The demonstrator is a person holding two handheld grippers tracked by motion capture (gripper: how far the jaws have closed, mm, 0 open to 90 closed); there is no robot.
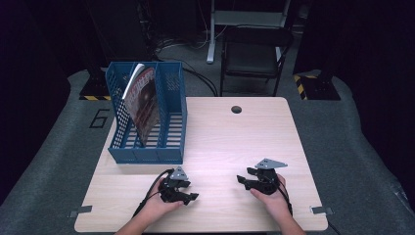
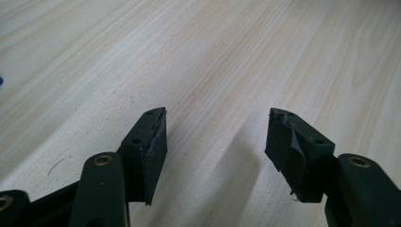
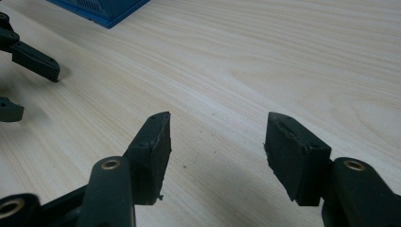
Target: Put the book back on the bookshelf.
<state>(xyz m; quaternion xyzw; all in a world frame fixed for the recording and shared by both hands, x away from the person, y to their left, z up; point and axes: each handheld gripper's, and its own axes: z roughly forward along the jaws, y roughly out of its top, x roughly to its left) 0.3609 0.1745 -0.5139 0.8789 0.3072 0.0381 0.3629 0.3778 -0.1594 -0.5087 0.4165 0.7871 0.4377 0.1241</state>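
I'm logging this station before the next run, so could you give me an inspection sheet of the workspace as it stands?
Surface: light wooden table with a round grommet hole near the far edge.
Job's things: blue file rack at the far left of the table; a magazine stands tilted in one of its slots.
Clutter: nothing seen.
Grippers: left gripper and right gripper rest near the front edge, jaws open, nothing between them.
Cables: a black cable trails from the left gripper; more cables lie on the floor behind the table.
Surroundings: dark room, grey floor, black chair beyond the table.
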